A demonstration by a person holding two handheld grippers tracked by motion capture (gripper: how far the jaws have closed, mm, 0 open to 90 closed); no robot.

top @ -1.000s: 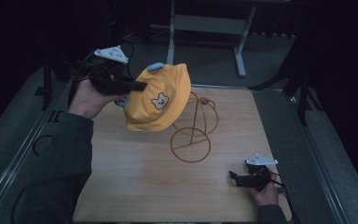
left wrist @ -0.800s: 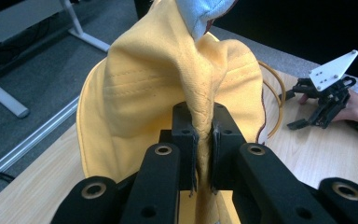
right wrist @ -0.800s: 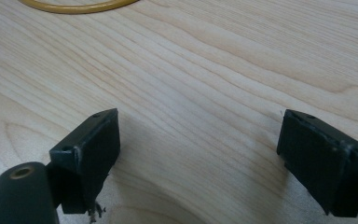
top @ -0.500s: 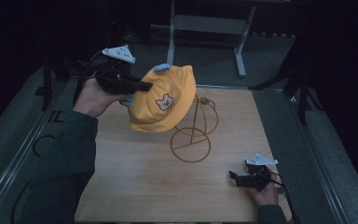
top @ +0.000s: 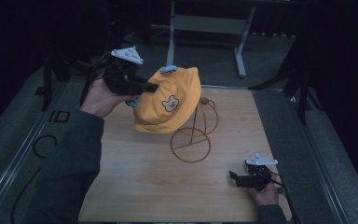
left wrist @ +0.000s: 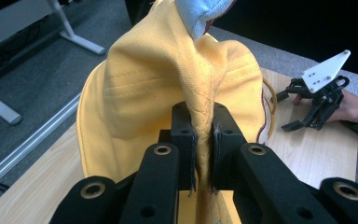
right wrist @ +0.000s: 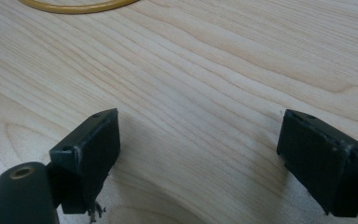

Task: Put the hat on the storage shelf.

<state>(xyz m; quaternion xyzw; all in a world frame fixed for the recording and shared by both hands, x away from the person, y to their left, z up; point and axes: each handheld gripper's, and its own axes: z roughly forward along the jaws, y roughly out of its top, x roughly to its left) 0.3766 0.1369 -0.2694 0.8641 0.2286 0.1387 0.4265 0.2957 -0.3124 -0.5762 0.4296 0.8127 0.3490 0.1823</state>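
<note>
A dark room surrounds a pale wooden desk (top: 135, 186); on the grey floor left of it, the letters "ID" (top: 58, 116) can be read. Near the desk's middle stands a gold wire stand (top: 191, 142). The left claw (top: 144, 87) is clamped tight on a fold of the yellow hat (top: 168, 100) — a small bear face on its front, no writing legible — holding it raised just left of the stand's top, touching or nearly so. The right claw (top: 235, 178) rests on the desk, right of the stand's ring base and well apart from it, its jaws spread wide — nothing between them.
</note>
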